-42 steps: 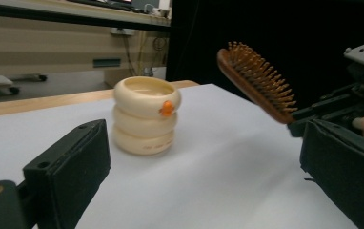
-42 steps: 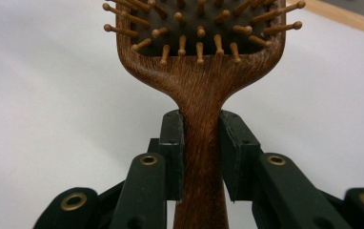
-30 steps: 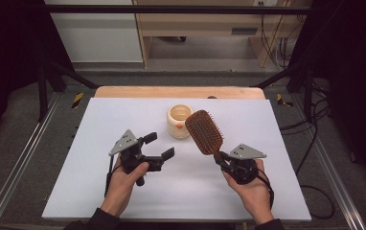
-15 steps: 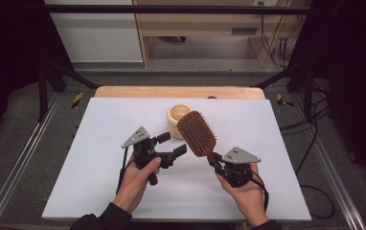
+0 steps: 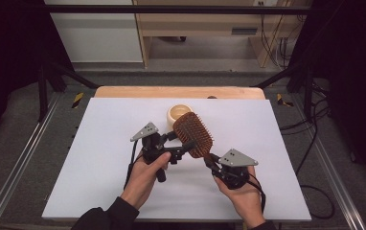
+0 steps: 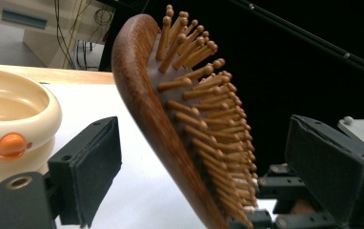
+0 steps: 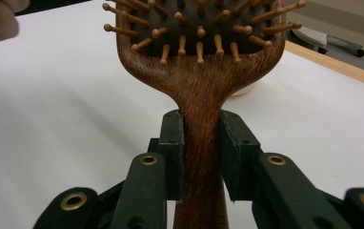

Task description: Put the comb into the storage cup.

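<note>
Jaws of the right gripper (image 7: 201,157) are clamped on the narrow wooden neck of a hairbrush (image 7: 199,62), just below the paddle head, and we see the brush carried clear of the white table (image 5: 99,158), its head tilted up and toward the middle of the scene. The left gripper (image 6: 204,181) stands with its jaws apart on either side of that head; they have just been closing, with the paddle between them, but neither pad presses on it yet.

We judge the brush light and stiff: a solid, dark reddish-brown wooden body with a smooth, polished back that could slide against the pads. The pin side is less forgiving, since the slim wooden pins with rounded tips sit in a dark cushion and might bend or give under a squeeze. The handle and neck look like the safest holds; on the head, a grip across the wooden rim edges seems sounder to us than one pressing on the pins.

Beyond the brush, a small cream-coloured bowl (image 5: 178,114) with an orange button on its side rests on the table just behind the paddle head, apart from both grippers.
</note>
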Demonstrator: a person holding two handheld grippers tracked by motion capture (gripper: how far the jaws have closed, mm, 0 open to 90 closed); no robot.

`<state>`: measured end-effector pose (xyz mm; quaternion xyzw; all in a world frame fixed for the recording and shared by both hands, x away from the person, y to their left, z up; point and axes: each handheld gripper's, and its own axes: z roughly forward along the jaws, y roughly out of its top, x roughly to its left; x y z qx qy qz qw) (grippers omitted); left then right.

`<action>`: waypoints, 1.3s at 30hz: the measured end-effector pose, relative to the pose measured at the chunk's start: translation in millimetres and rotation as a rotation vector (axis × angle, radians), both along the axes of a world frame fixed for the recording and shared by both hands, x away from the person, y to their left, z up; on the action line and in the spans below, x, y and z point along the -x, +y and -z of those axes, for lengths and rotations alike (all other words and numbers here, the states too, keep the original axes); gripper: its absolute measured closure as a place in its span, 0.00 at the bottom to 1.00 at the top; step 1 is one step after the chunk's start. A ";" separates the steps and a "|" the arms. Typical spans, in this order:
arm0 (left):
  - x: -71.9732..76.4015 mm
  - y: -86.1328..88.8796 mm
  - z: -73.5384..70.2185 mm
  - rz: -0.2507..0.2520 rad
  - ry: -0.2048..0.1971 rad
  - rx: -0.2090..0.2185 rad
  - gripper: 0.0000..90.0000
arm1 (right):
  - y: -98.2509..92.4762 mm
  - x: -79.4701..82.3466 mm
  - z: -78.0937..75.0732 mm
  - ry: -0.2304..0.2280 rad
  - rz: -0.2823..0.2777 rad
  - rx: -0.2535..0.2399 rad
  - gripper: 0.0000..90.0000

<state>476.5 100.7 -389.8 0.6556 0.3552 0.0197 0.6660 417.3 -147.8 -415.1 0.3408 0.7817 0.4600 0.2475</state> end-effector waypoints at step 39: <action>-11.0 -2.7 -4.2 -0.044 0.063 0.092 0.42 | 5.6 0.6 3.0 -0.004 -0.028 -0.026 0.81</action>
